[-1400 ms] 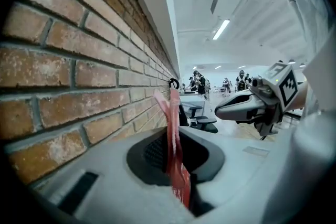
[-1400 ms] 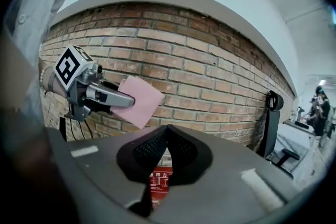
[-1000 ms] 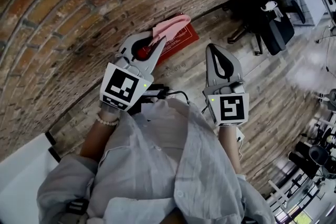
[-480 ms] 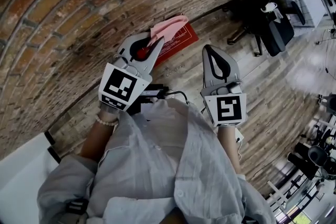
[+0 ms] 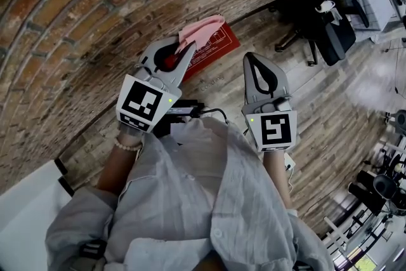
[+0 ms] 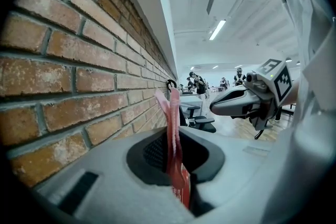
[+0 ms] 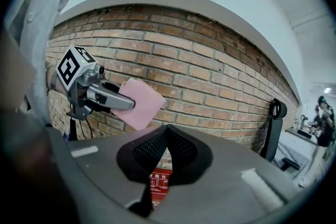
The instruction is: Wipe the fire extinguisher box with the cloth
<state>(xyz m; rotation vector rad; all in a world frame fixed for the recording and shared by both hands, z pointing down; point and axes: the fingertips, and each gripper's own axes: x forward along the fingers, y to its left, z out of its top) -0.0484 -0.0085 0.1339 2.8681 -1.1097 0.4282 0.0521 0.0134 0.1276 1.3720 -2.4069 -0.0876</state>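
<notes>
The red fire extinguisher box [image 5: 219, 47] stands on the floor against the brick wall; through my right jaws only a strip of the box [image 7: 157, 187] shows. A pink cloth [image 5: 202, 30] hangs above the box's left part, pinched by my left gripper [image 5: 188, 49]. In the left gripper view the cloth [image 6: 172, 128] stands edge-on between the shut jaws. The right gripper view shows the cloth [image 7: 139, 103] flat against the bricks. My right gripper [image 5: 252, 59] hovers right of the box, shut and empty, its tips [image 7: 167, 129] meeting.
The brick wall [image 5: 76, 16] curves along the left and back. A black office chair [image 5: 320, 22] stands at the right on the wood floor [image 5: 330, 105]. A black cable and device [image 5: 190, 112] lie just below the grippers. A white surface [image 5: 22, 212] sits at lower left.
My left gripper has drifted slightly left with the cloth still pinched. The right gripper has edged a little left and stayed shut.
</notes>
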